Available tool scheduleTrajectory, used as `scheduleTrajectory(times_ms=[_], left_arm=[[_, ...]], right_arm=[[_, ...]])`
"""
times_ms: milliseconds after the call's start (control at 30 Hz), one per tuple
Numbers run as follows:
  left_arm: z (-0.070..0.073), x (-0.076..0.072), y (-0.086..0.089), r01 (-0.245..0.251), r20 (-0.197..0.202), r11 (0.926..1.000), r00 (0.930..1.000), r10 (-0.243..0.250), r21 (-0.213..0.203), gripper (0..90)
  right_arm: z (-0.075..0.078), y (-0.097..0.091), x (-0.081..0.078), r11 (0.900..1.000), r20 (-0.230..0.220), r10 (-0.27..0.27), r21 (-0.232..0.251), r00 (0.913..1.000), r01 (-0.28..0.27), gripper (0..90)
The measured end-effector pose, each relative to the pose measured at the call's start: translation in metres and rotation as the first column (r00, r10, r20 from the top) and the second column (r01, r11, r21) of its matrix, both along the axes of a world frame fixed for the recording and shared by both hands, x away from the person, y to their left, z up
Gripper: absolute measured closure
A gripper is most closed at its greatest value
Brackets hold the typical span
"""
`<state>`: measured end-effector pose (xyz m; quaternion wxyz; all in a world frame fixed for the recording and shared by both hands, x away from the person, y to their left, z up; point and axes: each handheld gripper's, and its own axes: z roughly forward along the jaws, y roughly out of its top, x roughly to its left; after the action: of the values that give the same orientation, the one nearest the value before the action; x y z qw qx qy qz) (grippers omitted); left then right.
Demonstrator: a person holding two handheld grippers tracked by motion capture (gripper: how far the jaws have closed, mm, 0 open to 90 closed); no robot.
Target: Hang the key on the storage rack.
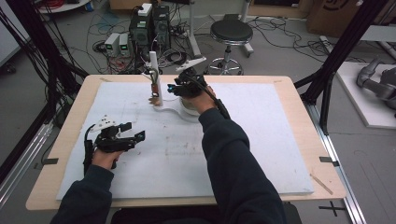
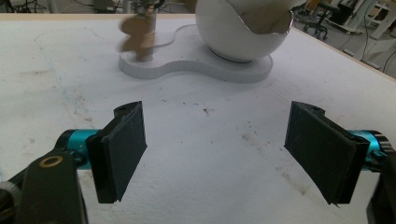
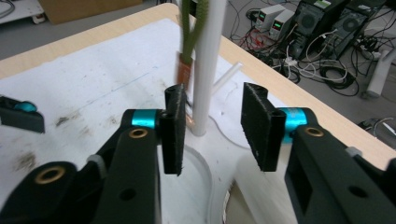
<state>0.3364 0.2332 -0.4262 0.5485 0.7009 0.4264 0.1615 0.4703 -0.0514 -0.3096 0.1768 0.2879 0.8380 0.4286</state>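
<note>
White foam-covered table [image 1: 261, 154], far side holds a flat white base [image 2: 196, 63] with an upright white post [image 3: 205, 65] and a white bowl [image 2: 233, 32]. Brown tag [image 3: 184, 72] hangs beside the post. Right gripper [image 3: 212, 123] above base near post, jaws narrowly parted, holding nothing. Left gripper [image 2: 215, 149] near the table's left edge, jaws wide, empty.

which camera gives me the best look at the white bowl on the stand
The left gripper view: the white bowl sits close and sharp on its flat white base, its jagged rim opening plain. In the high view the bowl is mostly hidden under the right gripper. The right gripper view catches a blurred sliver at the bottom edge.
</note>
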Motion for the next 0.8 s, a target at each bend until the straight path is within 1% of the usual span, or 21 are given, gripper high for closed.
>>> scheduleTrajectory(times_ms=[67, 100, 167, 200, 233, 267, 300, 333, 400, 433, 467, 500, 533, 567, 600, 633, 667, 700, 800], left_arm=[[0.0, 0.0, 0.001, 0.0, -0.002, 1.0, 1.0, 0.0, 0.001, 20.2], [0.0, 0.0, 0.001, -0.001, -0.001, 1.0, 1.0, 0.001, 0.001, 20.1], [0.0, 0.0, 0.001, -0.002, 0.0, 1.0, 1.0, 0.002, 0.0, 20.2], [0.0, 0.0, 0.001, -0.001, -0.002, 1.0, 1.0, 0.001, 0.0, 20.2], [0.0, 0.0, 0.001, 0.0, -0.001, 1.0, 1.0, 0.0, -0.001, 20.2], [0.0, 0.0, 0.001, -0.003, 0.0, 1.0, 1.0, 0.003, 0.0, 20.2], [0.0, 0.0, 0.0, -0.004, 0.0, 1.0, 1.0, 0.004, 0.001, 20.2], [0.0, 0.0, 0.0, -0.004, 0.0, 1.0, 1.0, 0.004, -0.002, 20.2], [0.0, 0.0, 0.0, -0.001, -0.001, 1.0, 1.0, 0.001, -0.01, 20.2], [0.0, 0.0, 0.0, -0.003, 0.002, 0.9999, 1.0, 0.004, -0.014, 20.2], [0.001, 0.0, 0.0, -0.008, 0.009, 0.9998, 0.9999, 0.008, -0.019, 20.1], [0.001, 0.0, 0.0, -0.011, 0.012, 0.9997, 0.9999, 0.012, -0.02, 20.2], [0.001, -0.001, 0.001, -0.014, 0.012, 0.9996, 0.9998, 0.014, -0.026, 20.1], [0.001, 0.0, 0.001, -0.017, 0.012, 0.9995, 0.9998, 0.018, -0.028, 20.0], [0.001, 0.0, 0.002, -0.025, 0.016, 0.9991, 0.9996, 0.025, -0.034, 19.6], [0.001, 0.0, 0.002, -0.024, 0.016, 0.9991, 0.9996, 0.025, -0.035, 19.6], [0.001, 0.0, 0.003, -0.024, 0.016, 0.9991, 0.9996, 0.025, -0.034, 19.6], [0.001, 0.0, 0.002, -0.026, 0.018, 0.9991, 0.9995, 0.026, -0.033, 19.6], [0.001, 0.0, 0.001, -0.022, 0.021, 0.9994, 0.9995, 0.023, -0.026, 19.6]], right_arm=[[0.002, -0.011, -0.003, 0.9999, -0.013, -0.004, 0.014, 0.9999, 0.004, 59.7], [0.002, -0.02, -0.005, 0.9997, -0.013, 0.0, 0.023, 0.9999, 0.0, 58.8], [0.0, -0.032, -0.009, 0.9998, -0.018, -0.001, 0.022, 0.9998, 0.001, 56.0], [-0.001, -0.038, -0.012, 0.9998, -0.014, 0.002, 0.019, 0.9999, -0.002, 53.6], [-0.003, -0.045, -0.014, 0.9997, -0.015, 0.005, 0.024, 0.9999, -0.004, 49.1], [-0.005, -0.053, -0.017, 0.9995, -0.009, 0.019, 0.026, 0.9998, -0.019, 44.6], [-0.007, -0.062, -0.021, 0.9995, -0.01, 0.019, 0.027, 0.9998, -0.019, 38.5], [-0.01, -0.07, -0.024, 0.9996, -0.003, 0.019, 0.021, 0.9998, -0.019, 35.5], [-0.015, -0.084, -0.03, 0.9992, 0.004, 0.008, 0.04, 1.0, -0.008, 29.0], [-0.017, -0.092, -0.032, 0.9997, -0.031, -0.015, 0.02, 0.9994, 0.015, 24.3], [-0.018, -0.097, -0.033, 0.9996, -0.053, -0.028, 0.006, 0.9982, 0.028, 22.4], [-0.022, -0.106, -0.038, 0.9992, -0.043, -0.032, 0.023, 0.9986, 0.033, 22.3], [-0.024, -0.111, -0.042, 0.9993, -0.03, -0.02, 0.031, 0.9994, 0.021, 22.1], [-0.025, -0.116, -0.045, 0.9996, -0.041, -0.024, 0.014, 0.9989, 0.024, 21.6], [-0.026, -0.12, -0.048, 0.9995, -0.034, -0.032, 0.005, 0.9989, 0.032, 21.6], [-0.029, -0.127, -0.055, 0.9993, -0.014, -0.031, 0.02, 0.9994, 0.031, 21.6], [-0.031, -0.134, -0.059, 0.9994, -0.005, -0.022, 0.026, 0.9997, 0.022, 21.6], [-0.033, -0.139, -0.064, 0.9992, 0.001, -0.032, 0.024, 0.9995, 0.032, 21.6], [-0.041, -0.159, -0.076, 0.9981, 0.014, -0.049, 0.038, 0.9987, 0.049, 21.6]])
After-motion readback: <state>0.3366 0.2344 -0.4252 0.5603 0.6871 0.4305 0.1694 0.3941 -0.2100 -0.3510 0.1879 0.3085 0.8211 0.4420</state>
